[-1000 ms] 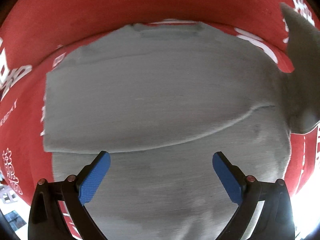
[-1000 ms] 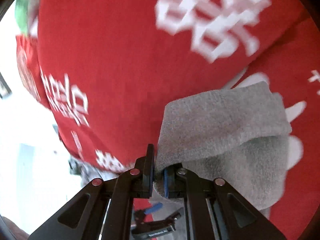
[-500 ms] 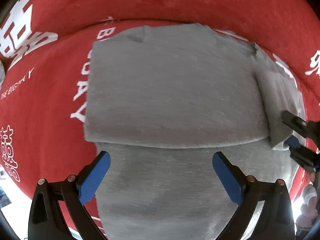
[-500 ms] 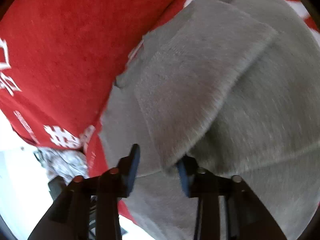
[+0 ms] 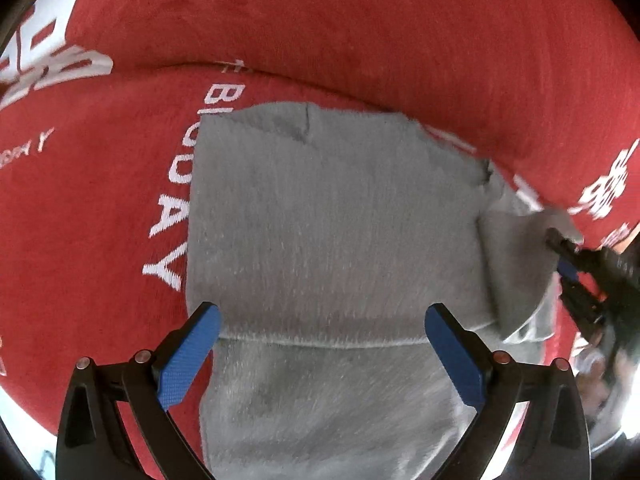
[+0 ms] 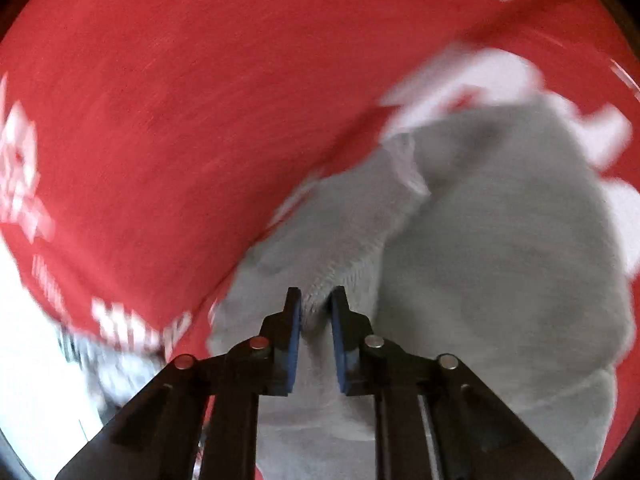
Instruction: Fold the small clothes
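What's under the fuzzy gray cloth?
The gray cloth lies on a red cover with white letters. Some letters peek out at its left edge; the rest, and whatever else is beneath, stay covered.

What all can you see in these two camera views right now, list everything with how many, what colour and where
garment: one, grey, fleecy, lying partly folded on the red cloth, a small flap turned over at its right edge
cloth: one, red with white lettering, spread under the garment and filling both views
left hand-held gripper: one, black with blue pads, jaws wide apart above the garment's fold line, holding nothing
right hand-held gripper: one, black with blue pads, jaws have just been closing, a ridge of grey fabric pinched between them at the garment's right edge; also seen at the right of the left wrist view
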The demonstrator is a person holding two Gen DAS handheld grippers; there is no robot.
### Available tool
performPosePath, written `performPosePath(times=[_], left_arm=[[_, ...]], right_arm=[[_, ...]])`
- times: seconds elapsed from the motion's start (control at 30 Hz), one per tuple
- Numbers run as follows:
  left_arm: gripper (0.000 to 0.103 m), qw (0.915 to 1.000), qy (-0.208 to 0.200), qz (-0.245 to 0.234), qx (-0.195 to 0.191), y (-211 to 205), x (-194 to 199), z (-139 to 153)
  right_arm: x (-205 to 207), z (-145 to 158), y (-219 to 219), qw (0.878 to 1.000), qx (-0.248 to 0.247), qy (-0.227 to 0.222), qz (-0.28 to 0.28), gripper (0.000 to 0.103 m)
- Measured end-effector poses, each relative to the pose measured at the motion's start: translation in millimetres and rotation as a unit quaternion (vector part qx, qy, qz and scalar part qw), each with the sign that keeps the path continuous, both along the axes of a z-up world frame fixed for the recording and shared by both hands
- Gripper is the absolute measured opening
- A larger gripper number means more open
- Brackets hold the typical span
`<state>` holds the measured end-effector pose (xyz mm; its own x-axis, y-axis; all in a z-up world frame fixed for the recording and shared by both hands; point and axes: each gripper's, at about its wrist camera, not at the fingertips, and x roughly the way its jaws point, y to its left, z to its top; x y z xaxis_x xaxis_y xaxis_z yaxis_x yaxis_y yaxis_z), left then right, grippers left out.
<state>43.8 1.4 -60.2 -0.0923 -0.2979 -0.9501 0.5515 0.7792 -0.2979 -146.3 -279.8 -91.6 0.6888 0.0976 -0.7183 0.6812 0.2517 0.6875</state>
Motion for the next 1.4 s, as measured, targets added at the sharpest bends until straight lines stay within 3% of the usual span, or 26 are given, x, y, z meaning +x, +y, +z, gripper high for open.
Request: performPosePath(times=[0.1, 0.23, 0.37, 0.43, 0.5, 0.67, 0.77, 0.87, 0.93, 1.03, 1.07, 1.1, 1.17, 1.2, 1.3, 1.4], left_arm=[[0.102, 0.9989, 0.025, 0.024, -0.032, 4, 12, 1], [0.102, 0.9975, 0.043, 0.030, -0.048, 9, 15, 1], [0.102, 0.9971, 0.059, 0.015, -0.046, -3, 8, -9], [0.102, 0.9969, 0.066, 0.007, -0.043, -7, 3, -12], [0.102, 0.9966, 0.073, 0.001, -0.039, -11, -1, -15], [0.102, 0.9954, 0.090, -0.001, -0.032, -28, -5, -30], [0.102, 0.9945, 0.100, -0.001, -0.033, -39, -9, -34], [0.102, 0.9944, 0.101, 0.001, -0.029, -47, -12, -37], [0.086, 0.9954, 0.094, 0.008, -0.016, -49, -13, -38], [0.062, 0.9960, 0.087, 0.020, 0.001, -45, -9, -40], [0.042, 0.9963, 0.084, 0.021, -0.001, -43, -7, -40], [0.022, 0.9961, 0.086, 0.015, -0.005, -42, -6, -39], [0.021, 0.9948, 0.098, 0.007, -0.023, -40, -6, -36], [0.016, 0.9953, 0.092, 0.002, -0.032, -39, -7, -30], [0.016, 0.9958, 0.068, -0.010, -0.060, -36, -17, -9], [0.016, 0.9969, 0.054, -0.016, -0.056, -27, -26, -6]], right_arm=[[34, 10, 28, 0.995, -0.027, -0.007, 0.100, 0.015], [66, -5, 81, 0.975, -0.044, 0.035, 0.217, 0.015], [63, -21, 110, 0.962, -0.039, 0.091, 0.255, 0.017], [45, -23, 108, 0.966, -0.022, 0.085, 0.243, 0.025], [28, -22, 101, 0.970, -0.013, 0.090, 0.224, 0.046], [-28, -14, 67, 0.985, 0.015, 0.099, 0.141, 0.046], [-82, -19, 38, 0.993, 0.043, 0.098, 0.040, 0.046], [-124, -27, 16, 0.991, 0.068, 0.097, -0.059, 0.046], [-152, -35, 4, 0.984, 0.086, 0.087, -0.126, 0.046], [-165, -43, -5, 0.978, 0.109, 0.062, -0.168, 0.046], [-165, -45, -7, 0.977, 0.114, 0.057, -0.173, 0.046], [-164, -46, -10, 0.977, 0.113, 0.058, -0.172, 0.032], [-155, -42, -13, 0.980, 0.088, 0.085, -0.158, 0.011], [-152, -39, -15, 0.981, 0.077, 0.094, -0.150, 0.009], [-144, -27, -20, 0.986, 0.046, 0.097, -0.127, 0.008], [-146, -21, -25, 0.989, 0.024, 0.107, -0.103, 0.008]])
